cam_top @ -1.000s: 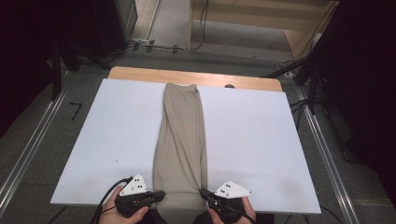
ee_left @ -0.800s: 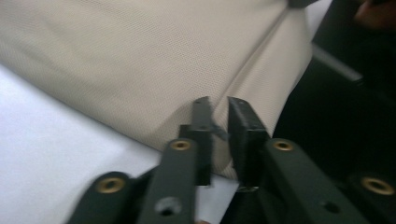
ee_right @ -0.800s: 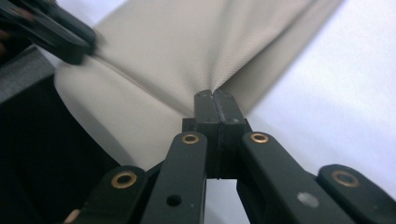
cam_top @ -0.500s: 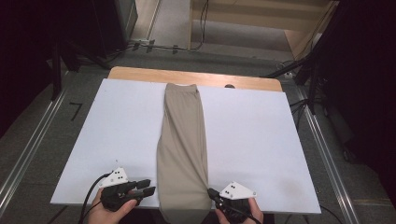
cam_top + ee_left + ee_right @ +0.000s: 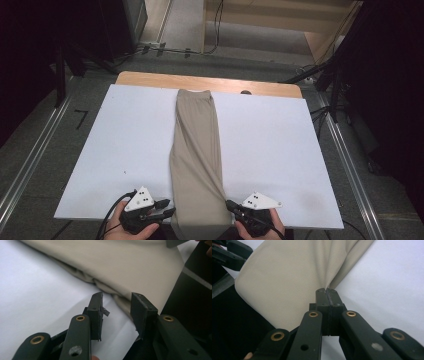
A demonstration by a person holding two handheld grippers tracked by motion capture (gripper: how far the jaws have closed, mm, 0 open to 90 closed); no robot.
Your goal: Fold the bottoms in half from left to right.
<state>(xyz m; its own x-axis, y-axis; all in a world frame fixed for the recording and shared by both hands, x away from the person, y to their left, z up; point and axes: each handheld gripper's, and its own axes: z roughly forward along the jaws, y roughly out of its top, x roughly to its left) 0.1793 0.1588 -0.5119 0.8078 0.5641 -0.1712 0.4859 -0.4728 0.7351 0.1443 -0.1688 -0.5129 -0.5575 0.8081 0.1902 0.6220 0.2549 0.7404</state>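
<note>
High view: folded beige trousers [image 5: 196, 160] lie lengthwise down the middle of a white tabletop [image 5: 280, 150], one narrow end at the far edge and the wider end hanging over the near edge. At the near right edge of the trousers, the right claw [image 5: 231, 205] is pinched tight on the fabric, and a small ridge of cloth rises toward its tips. Right gripper view: the two black jaws meet with no gap, cloth [image 5: 294, 280] gathered into a pucker just beyond them; white tabletop [image 5: 392, 282] lies to the right. At the near left edge of the trousers, the left claw [image 5: 169, 209] rests just beside the fabric with its jaws parted and nothing between them. Left gripper view: the left claw [image 5: 116, 303] stands spread over bare tabletop [image 5: 32, 295], the layered trouser edge [image 5: 120, 267] directly ahead; whether the tips touch the cloth cannot be told. A hand [image 5: 135, 227] grips the left claw's body and another hand [image 5: 260, 229] the right, both at the near edge. Beyond the white surface a strip of wooden board [image 5: 150, 79] shows along the far edge.
</note>
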